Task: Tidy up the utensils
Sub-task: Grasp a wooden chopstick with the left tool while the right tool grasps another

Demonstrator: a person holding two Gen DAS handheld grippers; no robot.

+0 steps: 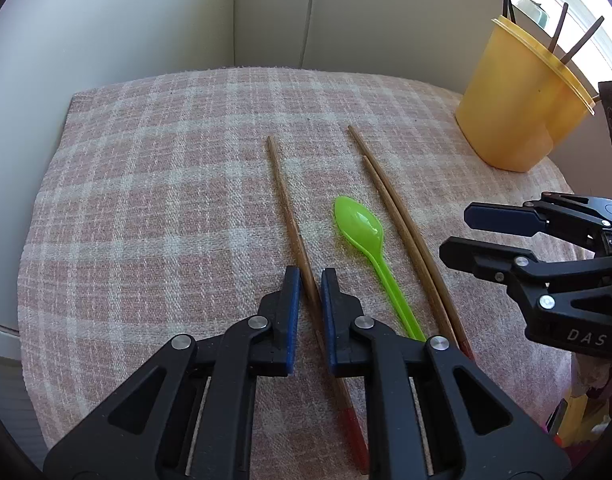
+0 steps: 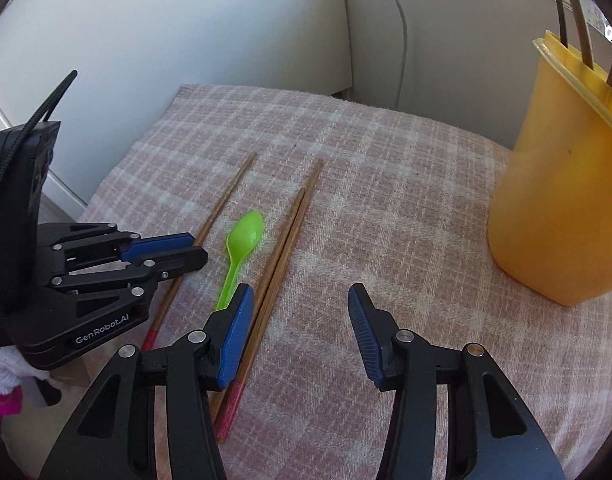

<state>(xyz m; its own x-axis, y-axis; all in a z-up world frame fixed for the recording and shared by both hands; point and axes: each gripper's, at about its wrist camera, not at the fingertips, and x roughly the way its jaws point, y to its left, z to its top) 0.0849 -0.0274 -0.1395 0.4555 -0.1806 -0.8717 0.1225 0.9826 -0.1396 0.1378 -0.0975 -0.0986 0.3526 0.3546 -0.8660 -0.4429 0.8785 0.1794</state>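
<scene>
A single wooden chopstick (image 1: pixel 284 196) (image 2: pixel 226 196) with a red end lies on the pink checked cloth (image 1: pixel 146 200). My left gripper (image 1: pixel 309 276) (image 2: pixel 198 247) is shut on its lower half, one blue pad on each side. To the right lie a green plastic spoon (image 1: pixel 359 224) (image 2: pixel 246 232) and a pair of chopsticks (image 1: pixel 389 192) (image 2: pixel 298 216) side by side. My right gripper (image 2: pixel 300 292) (image 1: pixel 455 232) stands open low over the cloth. Its left pad is beside the pair, which runs just inside the jaws untouched. A yellow utensil holder (image 1: pixel 517 108) (image 2: pixel 557 208) with several dark sticks stands at the far right.
White panels (image 1: pixel 126 32) and a hanging cable (image 1: pixel 307 8) back the table. The cloth ends close behind the utensils and at the left edge (image 1: pixel 46 184). A bright window (image 1: pixel 585 8) is behind the holder. Pink and white fabric (image 2: pixel 2 396) shows below the left gripper.
</scene>
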